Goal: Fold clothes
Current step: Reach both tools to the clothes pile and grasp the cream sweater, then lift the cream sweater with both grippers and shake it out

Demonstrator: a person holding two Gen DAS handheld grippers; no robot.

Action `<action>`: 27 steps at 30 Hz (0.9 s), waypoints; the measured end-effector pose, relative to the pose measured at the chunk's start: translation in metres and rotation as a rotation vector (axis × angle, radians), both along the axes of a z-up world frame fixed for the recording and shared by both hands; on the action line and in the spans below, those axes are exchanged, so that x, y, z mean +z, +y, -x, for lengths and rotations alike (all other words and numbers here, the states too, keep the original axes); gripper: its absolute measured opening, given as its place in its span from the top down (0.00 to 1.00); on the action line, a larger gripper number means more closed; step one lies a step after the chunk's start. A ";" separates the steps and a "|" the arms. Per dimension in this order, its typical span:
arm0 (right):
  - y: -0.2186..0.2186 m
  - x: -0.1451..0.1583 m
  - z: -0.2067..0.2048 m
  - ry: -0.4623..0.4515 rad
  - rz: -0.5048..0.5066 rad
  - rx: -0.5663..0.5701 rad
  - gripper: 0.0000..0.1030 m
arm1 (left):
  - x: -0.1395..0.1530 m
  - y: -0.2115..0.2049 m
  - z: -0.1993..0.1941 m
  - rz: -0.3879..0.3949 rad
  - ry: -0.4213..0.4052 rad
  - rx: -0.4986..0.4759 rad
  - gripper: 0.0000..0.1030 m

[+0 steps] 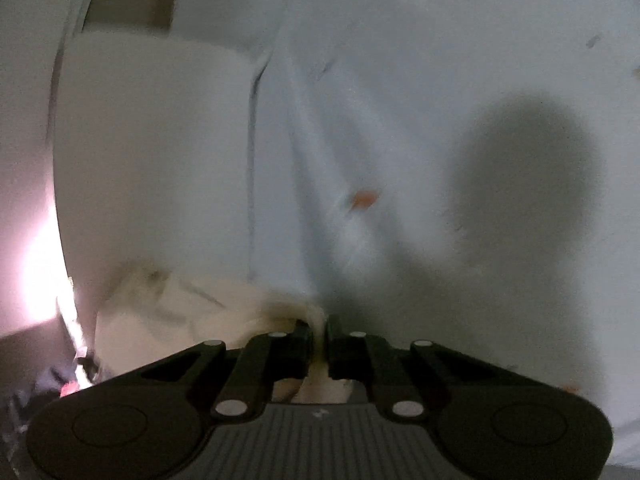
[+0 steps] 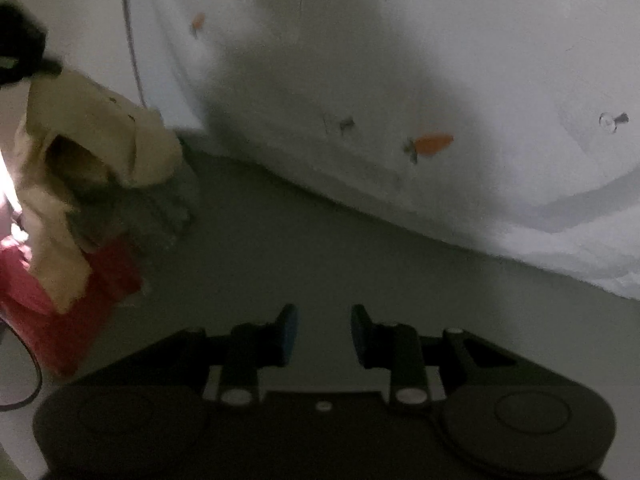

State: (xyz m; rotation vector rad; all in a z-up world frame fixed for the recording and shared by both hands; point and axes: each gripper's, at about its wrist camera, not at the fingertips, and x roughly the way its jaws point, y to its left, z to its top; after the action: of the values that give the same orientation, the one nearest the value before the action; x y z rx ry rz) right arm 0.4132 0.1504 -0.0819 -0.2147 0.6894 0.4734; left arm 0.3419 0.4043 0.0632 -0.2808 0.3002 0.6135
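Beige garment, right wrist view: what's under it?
The beige garment hangs from the left gripper, which is shut on it. Under its lower edge sit a grey cloth and something red. How far either runs beneath the beige fabric is covered.

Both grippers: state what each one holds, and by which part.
Left gripper pinches the beige garment at a bunched edge. Right gripper is open and holds nothing.

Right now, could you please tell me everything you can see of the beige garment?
The beige garment is soft, crumpled cloth, hanging bunched with a dark hollow fold in its middle. The left claw is shut on a pinch of it, lifting it. Its lower end hangs in front of a red item, beside the white carrot-print sheet. The picture is blurred, so seams are unclear.
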 end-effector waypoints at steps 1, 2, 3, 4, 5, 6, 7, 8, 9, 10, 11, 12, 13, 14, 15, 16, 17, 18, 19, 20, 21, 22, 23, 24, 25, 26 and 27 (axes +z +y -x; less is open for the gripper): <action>-0.007 0.005 0.005 -0.021 -0.022 0.015 0.71 | 0.016 -0.023 0.010 -0.003 -0.037 -0.029 0.93; -0.017 0.010 0.012 -0.044 -0.043 0.029 0.71 | 0.034 -0.047 0.022 -0.005 -0.084 -0.069 0.93; -0.027 0.016 0.019 -0.064 -0.065 0.041 0.70 | 0.045 -0.065 0.030 -0.014 -0.113 -0.100 0.93; -0.040 0.021 0.026 -0.082 -0.090 0.054 0.70 | 0.056 -0.089 0.037 -0.026 -0.140 -0.133 0.93; -0.053 0.027 0.034 -0.099 -0.116 0.065 0.70 | 0.067 -0.114 0.044 -0.038 -0.167 -0.167 0.93; -0.068 0.032 0.042 -0.110 -0.146 0.074 0.70 | 0.078 -0.138 0.052 -0.049 -0.194 -0.200 0.93; -0.086 0.038 0.051 -0.119 -0.182 0.083 0.70 | 0.089 -0.162 0.059 -0.061 -0.221 -0.234 0.93; -0.104 0.045 0.061 -0.128 -0.216 0.091 0.69 | 0.099 -0.187 0.066 -0.073 -0.247 -0.268 0.93; -0.123 0.053 0.072 -0.141 -0.250 0.102 0.66 | 0.106 -0.212 0.074 -0.084 -0.267 -0.303 0.93; -0.143 0.060 0.085 -0.161 -0.284 0.116 0.59 | 0.111 -0.233 0.080 -0.078 -0.284 -0.336 0.93; -0.163 0.066 0.098 -0.183 -0.315 0.130 0.54 | 0.116 -0.254 0.085 -0.072 -0.300 -0.370 0.93; -0.181 0.071 0.111 -0.216 -0.329 0.135 0.49 | 0.121 -0.275 0.091 -0.064 -0.316 -0.404 0.93; -0.199 0.076 0.125 -0.263 -0.325 0.122 0.48 | 0.120 -0.290 0.092 -0.041 -0.323 -0.444 0.93; -0.215 0.079 0.138 -0.309 -0.314 0.103 0.48 | 0.118 -0.308 0.096 -0.012 -0.325 -0.483 0.93; -0.229 0.082 0.146 -0.350 -0.284 0.062 0.48 | 0.116 -0.323 0.098 0.025 -0.323 -0.523 0.93; -0.243 0.085 0.152 -0.384 -0.257 0.011 0.48 | 0.113 -0.336 0.095 0.075 -0.316 -0.566 0.93; -0.258 0.087 0.155 -0.410 -0.242 -0.045 0.48 | 0.110 -0.342 0.094 0.115 -0.307 -0.601 0.93; -0.277 0.090 0.159 -0.432 -0.236 -0.112 0.48 | 0.107 -0.351 0.092 0.163 -0.299 -0.645 0.93; -0.294 0.094 0.161 -0.443 -0.238 -0.173 0.48 | 0.104 -0.359 0.090 0.210 -0.290 -0.688 0.93; -0.310 0.096 0.162 -0.447 -0.240 -0.223 0.48 | 0.100 -0.368 0.088 0.255 -0.282 -0.730 0.93; -0.324 0.096 0.164 -0.446 -0.234 -0.262 0.48 | 0.097 -0.374 0.087 0.263 -0.275 -0.757 0.93; -0.337 0.097 0.166 -0.445 -0.227 -0.302 0.48 | 0.094 -0.388 0.088 0.263 -0.266 -0.786 0.93; -0.351 0.098 0.167 -0.444 -0.221 -0.341 0.48 | 0.092 -0.397 0.089 0.267 -0.256 -0.813 0.93; -0.362 0.097 0.168 -0.439 -0.213 -0.373 0.48 | 0.087 -0.401 0.088 0.289 -0.241 -0.834 0.93; -0.367 0.093 0.169 -0.425 -0.200 -0.384 0.48 | 0.080 -0.396 0.086 0.323 -0.218 -0.841 0.93; -0.372 0.090 0.169 -0.411 -0.188 -0.396 0.48 | 0.071 -0.394 0.084 0.352 -0.187 -0.824 0.93; -0.377 0.086 0.169 -0.394 -0.178 -0.404 0.48 | 0.063 -0.390 0.082 0.380 -0.156 -0.806 0.93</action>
State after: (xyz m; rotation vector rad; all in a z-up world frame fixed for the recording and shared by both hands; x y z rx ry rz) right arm 0.2447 -0.2263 0.0039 0.0043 0.2892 0.0954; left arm 0.2598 0.0139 0.1261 -0.5305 0.3475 -0.2667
